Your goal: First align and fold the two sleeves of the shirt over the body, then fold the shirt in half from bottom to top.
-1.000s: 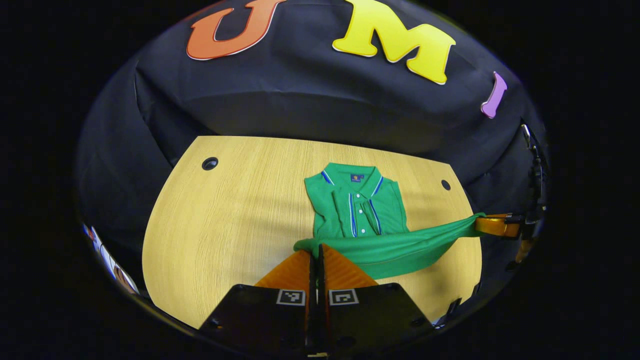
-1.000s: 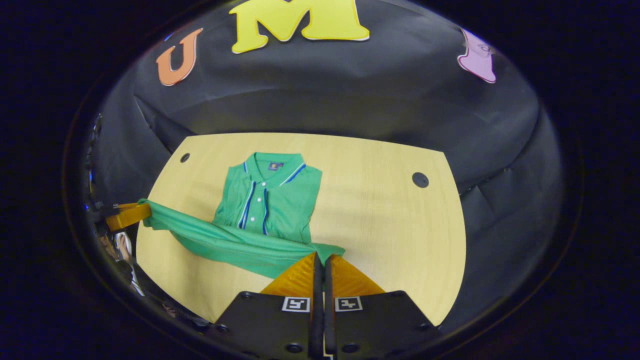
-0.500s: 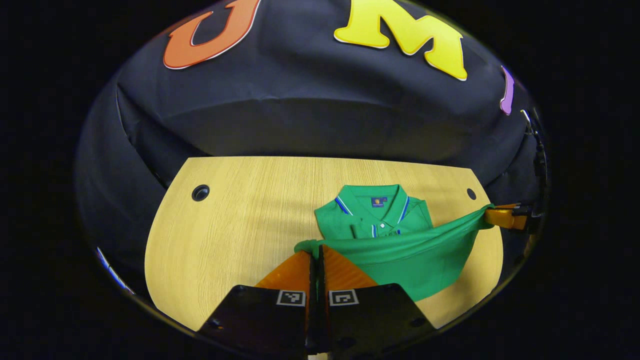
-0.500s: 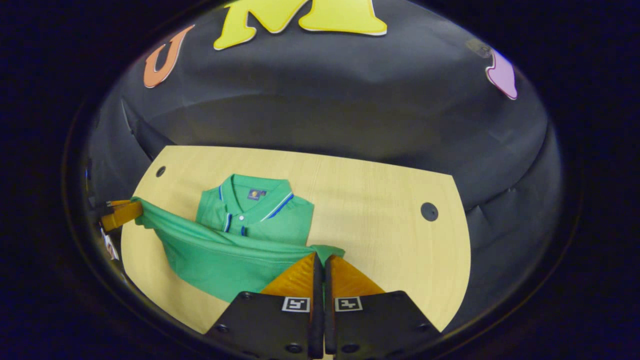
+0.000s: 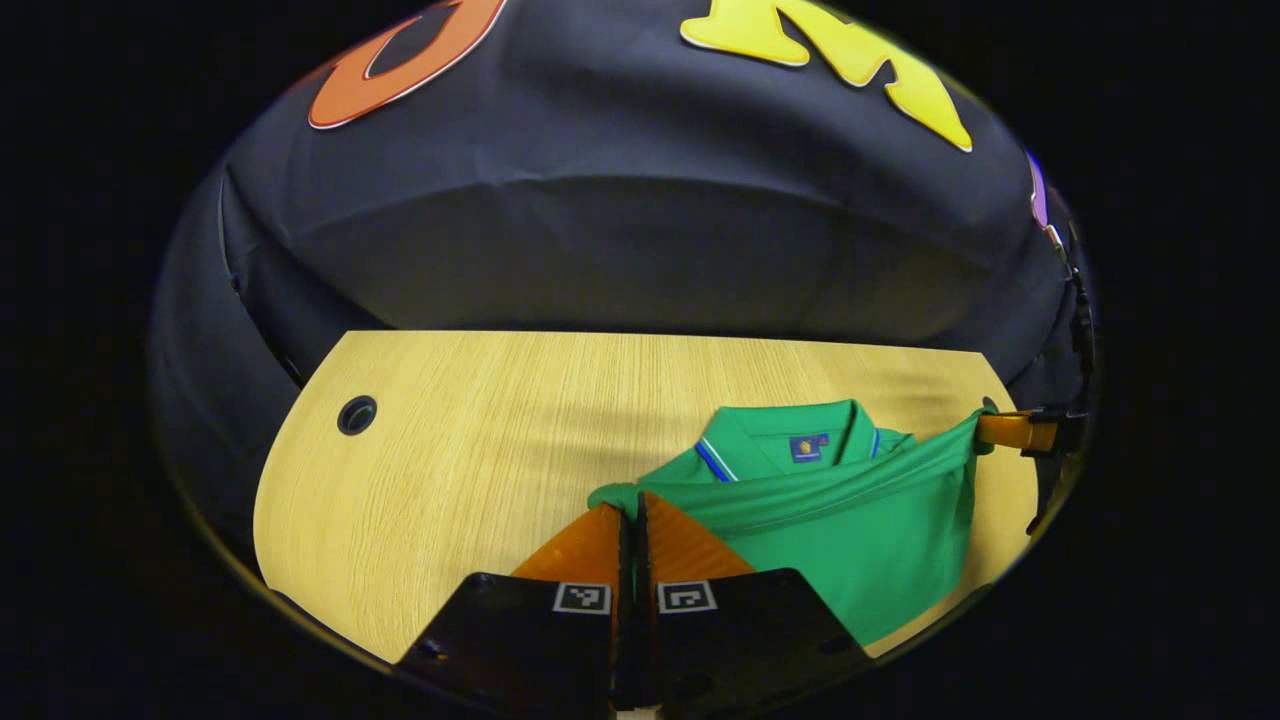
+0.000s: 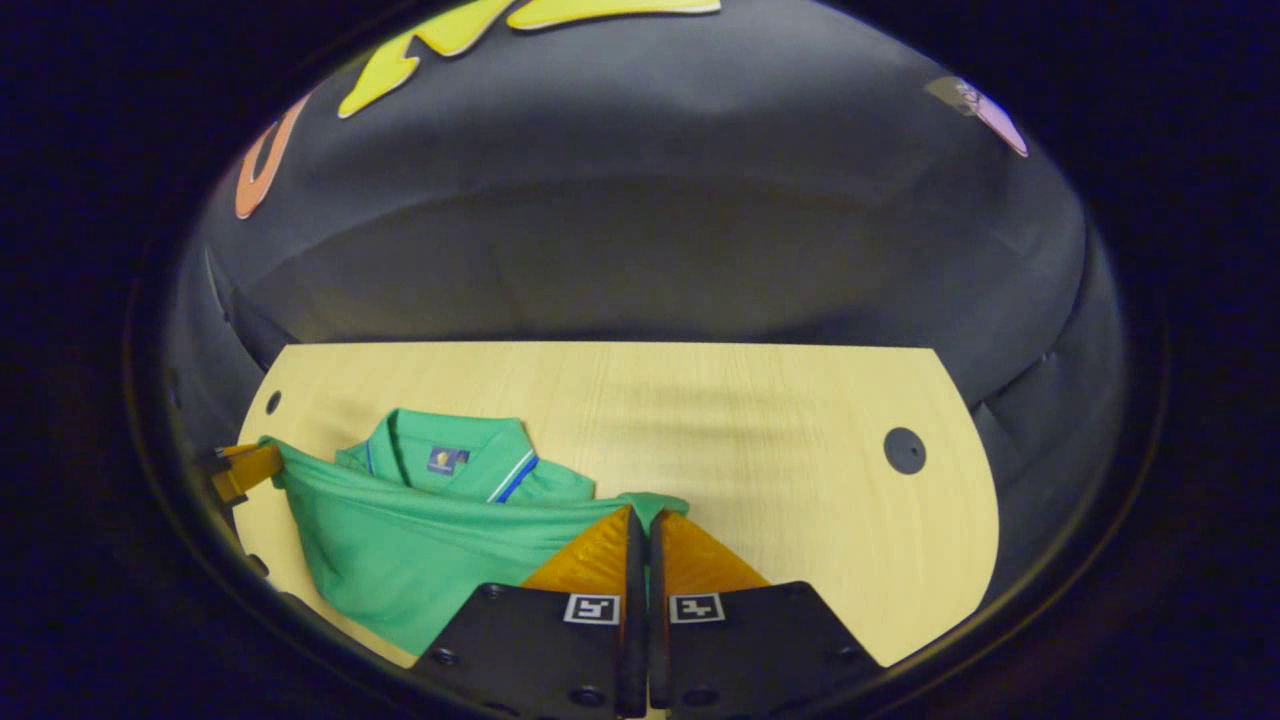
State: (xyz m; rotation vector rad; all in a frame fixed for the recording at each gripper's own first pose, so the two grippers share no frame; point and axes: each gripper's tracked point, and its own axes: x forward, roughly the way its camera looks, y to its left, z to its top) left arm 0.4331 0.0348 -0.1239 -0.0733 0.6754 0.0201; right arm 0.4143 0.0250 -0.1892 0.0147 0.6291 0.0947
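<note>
Both grippers are pinched tight on the bottom hem of the green polo shirt (image 5: 850, 520), one at each corner. In the left gripper view, my left gripper (image 5: 633, 510) has its two fingers pressed together with a bunched corner of the hem caught between them at the tips. Off to the right edge of that view, my right gripper (image 5: 1005, 430) shows farther away, gripping the other corner, and the hem runs taut between the two as a raised band of cloth.

In the right gripper view, my right gripper (image 6: 640, 512) shows the same grip: fingers closed with almost no gap, a small fold of green fabric nipped at the tips. My left gripper (image 6: 245, 468) appears at the far left edge of that view with its corner of the shirt (image 6: 420, 540) stretched towards it.

The lifted hem hangs in front of the shirt's chest, so the lower part of the shirt drapes down from it as a smooth green panel towards the near edge of the wooden table (image 5: 480, 440). Beyond the hem, the collar (image 5: 790, 440) lies flat on the table (image 6: 760, 440), with its blue and white edging and a small dark label inside the neck. I cannot see the sleeves; the raised cloth covers the body.

A round dark hole (image 5: 357, 414) sits in the tabletop well to the left of the shirt in the left gripper view, and another hole (image 6: 904, 450) shows well to the right in the right gripper view.
</note>
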